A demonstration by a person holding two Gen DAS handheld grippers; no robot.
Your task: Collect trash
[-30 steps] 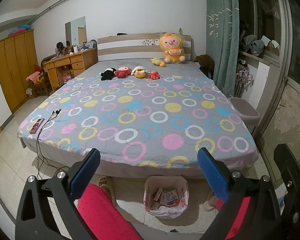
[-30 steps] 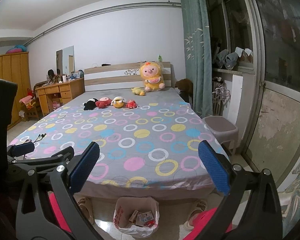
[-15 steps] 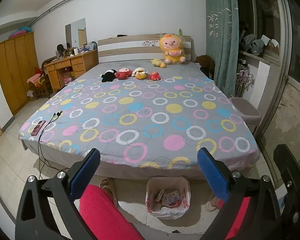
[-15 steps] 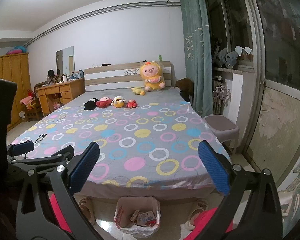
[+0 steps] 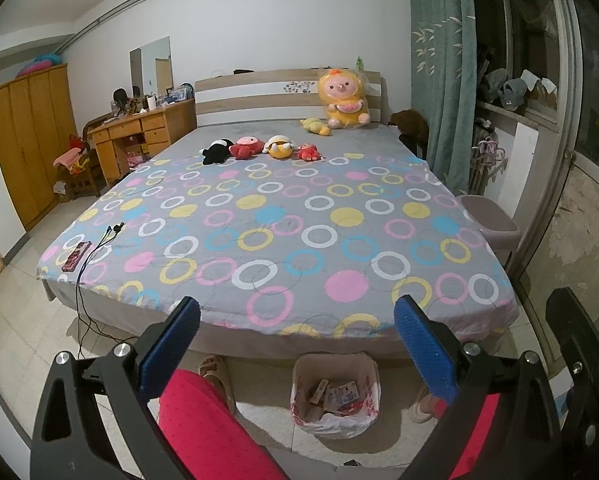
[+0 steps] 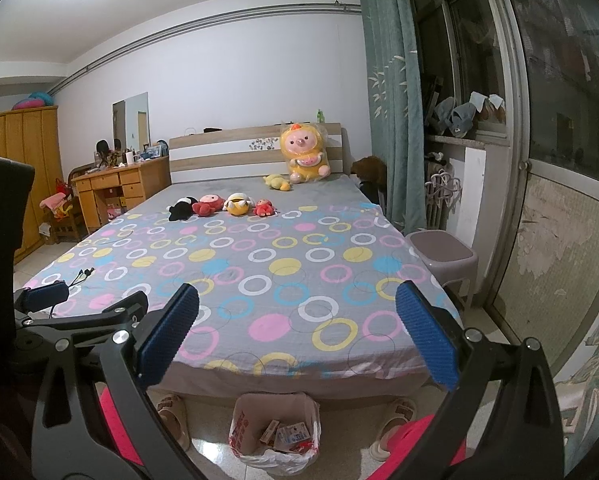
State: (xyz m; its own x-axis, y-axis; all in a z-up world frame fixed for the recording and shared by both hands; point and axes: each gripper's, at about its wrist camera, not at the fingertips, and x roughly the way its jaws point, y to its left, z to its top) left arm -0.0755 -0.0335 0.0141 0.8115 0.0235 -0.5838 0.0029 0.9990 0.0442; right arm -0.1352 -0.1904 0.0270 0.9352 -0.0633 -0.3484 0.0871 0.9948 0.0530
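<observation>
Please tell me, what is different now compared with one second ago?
Almost nothing. In the left wrist view the bed sits slightly lower in the picture, so the left gripper tilted up a little. Both grippers, left and right, stay open and empty. The trash bag and toys did not move.

A wide bed point(image 5: 299, 240) with a grey sheet printed in coloured rings and dots fills the room, its wooden headboard point(image 5: 259, 92) against the far wall. Against the headboard sits a big yellow plush point(image 5: 341, 100), with a small yellow-green toy point(image 5: 315, 126) lying just beside it. Further from the headboard, four small plush toys point(image 5: 259, 148) lie in a row. At the corner farthest from the headboard a dark flat device point(image 5: 75, 256) lies near a cable point(image 5: 99, 240) that drops over the edge. On the tiled floor point(image 5: 19, 340) at the bed's foot stand a bag-lined trash bin point(image 5: 335, 396) and slippers point(image 5: 215, 372).
</observation>
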